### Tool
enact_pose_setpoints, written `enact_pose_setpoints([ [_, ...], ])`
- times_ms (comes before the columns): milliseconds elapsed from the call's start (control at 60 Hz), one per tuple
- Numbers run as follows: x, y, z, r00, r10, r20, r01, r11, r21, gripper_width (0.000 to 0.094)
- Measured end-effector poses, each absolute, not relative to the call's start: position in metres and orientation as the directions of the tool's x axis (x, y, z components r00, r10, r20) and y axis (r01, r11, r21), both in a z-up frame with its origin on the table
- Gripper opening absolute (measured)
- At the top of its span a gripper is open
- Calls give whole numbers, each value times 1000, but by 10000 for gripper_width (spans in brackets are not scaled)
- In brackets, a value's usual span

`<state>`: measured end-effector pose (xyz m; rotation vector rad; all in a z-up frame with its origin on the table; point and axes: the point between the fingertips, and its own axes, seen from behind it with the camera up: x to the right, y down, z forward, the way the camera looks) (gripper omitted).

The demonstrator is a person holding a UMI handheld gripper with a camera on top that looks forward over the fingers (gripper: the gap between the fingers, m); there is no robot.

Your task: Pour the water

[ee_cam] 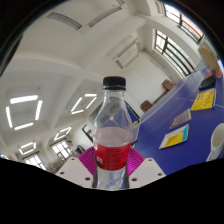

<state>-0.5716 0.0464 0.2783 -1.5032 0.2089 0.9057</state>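
A clear plastic bottle (113,125) with a black cap and a red label stands upright between my fingers, its cap toward the ceiling. My gripper (113,166) is shut on the bottle: both pink pads (88,160) press on its sides at the red label. The bottle holds clear liquid in its lower part. The view tilts upward, so the bottle stands against the ceiling. No cup or receiving vessel is clear to me.
A blue table (185,105) runs off to the right with several books or papers (180,138) and a pale round object (216,143) on it. Ceiling light panels (22,110) and windows (170,50) fill the background.
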Motion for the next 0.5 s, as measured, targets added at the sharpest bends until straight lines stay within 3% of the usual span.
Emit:
enact_pose_setpoints([
  [133, -527, 26, 335, 144, 420, -896, -902, -317, -293, 350],
  [283, -454, 29, 318, -448, 301, -842, -857, -414, 308, 350],
  [383, -413, 51, 275, -664, 225, -713, -731, -393, 557, 349],
  [450, -406, 31, 260, -718, 183, -671, -682, -375, 627, 352],
  [500, -402, 60, 241, -729, 168, -663, -671, -367, 645, 349],
])
